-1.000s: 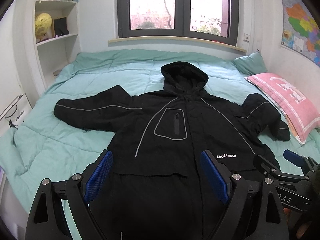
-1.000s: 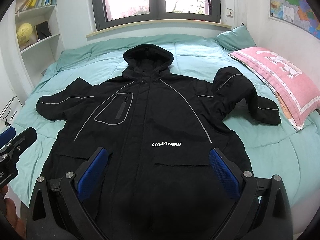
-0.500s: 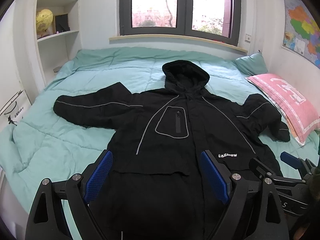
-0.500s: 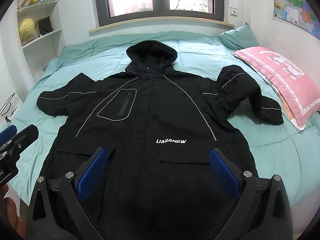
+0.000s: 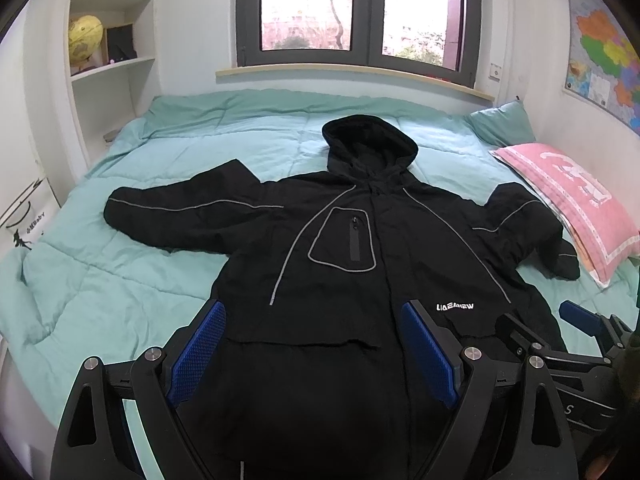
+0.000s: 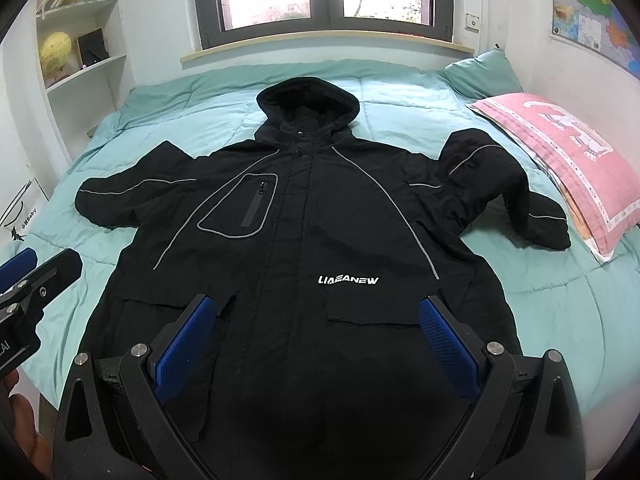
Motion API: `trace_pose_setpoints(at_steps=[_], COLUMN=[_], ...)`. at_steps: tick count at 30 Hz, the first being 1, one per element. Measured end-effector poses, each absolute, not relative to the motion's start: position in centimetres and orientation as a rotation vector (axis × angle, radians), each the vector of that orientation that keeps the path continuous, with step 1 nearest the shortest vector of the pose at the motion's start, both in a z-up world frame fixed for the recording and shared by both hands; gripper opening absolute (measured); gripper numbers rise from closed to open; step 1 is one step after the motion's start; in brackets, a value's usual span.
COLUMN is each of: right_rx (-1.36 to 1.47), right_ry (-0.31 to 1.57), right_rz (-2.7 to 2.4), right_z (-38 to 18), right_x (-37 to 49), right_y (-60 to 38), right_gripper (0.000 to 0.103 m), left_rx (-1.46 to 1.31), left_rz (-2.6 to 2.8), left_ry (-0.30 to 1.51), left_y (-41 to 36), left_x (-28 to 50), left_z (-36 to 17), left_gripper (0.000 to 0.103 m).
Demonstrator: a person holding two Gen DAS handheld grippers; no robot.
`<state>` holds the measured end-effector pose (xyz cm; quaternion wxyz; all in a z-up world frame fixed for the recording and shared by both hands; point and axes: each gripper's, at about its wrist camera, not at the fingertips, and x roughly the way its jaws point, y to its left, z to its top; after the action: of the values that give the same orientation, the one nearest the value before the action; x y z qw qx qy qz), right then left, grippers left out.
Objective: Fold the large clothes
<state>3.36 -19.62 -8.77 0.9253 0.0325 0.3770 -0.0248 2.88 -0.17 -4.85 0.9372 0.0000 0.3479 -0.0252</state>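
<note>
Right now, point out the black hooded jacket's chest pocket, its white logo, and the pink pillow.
Grey-outlined chest pocket of the black hooded jacket [image 6: 240, 210], right wrist view: on the pocket panel's middle.
White logo lettering [image 6: 348, 280], right wrist view: on the word's centre.
Pink rectangular pillow [image 6: 560, 148], right wrist view: on its top face.

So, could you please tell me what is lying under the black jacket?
The jacket lies flat on a teal quilt covering the bed. Whatever is beneath its body is hidden.
</note>
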Motion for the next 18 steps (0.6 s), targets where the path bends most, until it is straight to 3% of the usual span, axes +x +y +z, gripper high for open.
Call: trace_pose_setpoints(at_steps=[11,18], right_rx=[0.108,0.18], right_ry=[0.744,0.687], right_rz=[-0.106,-0.22], right_z=[-8.2,-7.4], right_x=[3.0,2.2], right_y=[-23.0,-30.4], right_gripper=[0.102,0.102], left_rx=[0.014,0.051], left_rz=[-0.057,-0.154], left_ry=[0.725,0.726], left_y=[-2.2,-8.0], left_x=[3.5,5.5], left_z=[-5.2,-5.6], left_gripper=[0.09,0.09])
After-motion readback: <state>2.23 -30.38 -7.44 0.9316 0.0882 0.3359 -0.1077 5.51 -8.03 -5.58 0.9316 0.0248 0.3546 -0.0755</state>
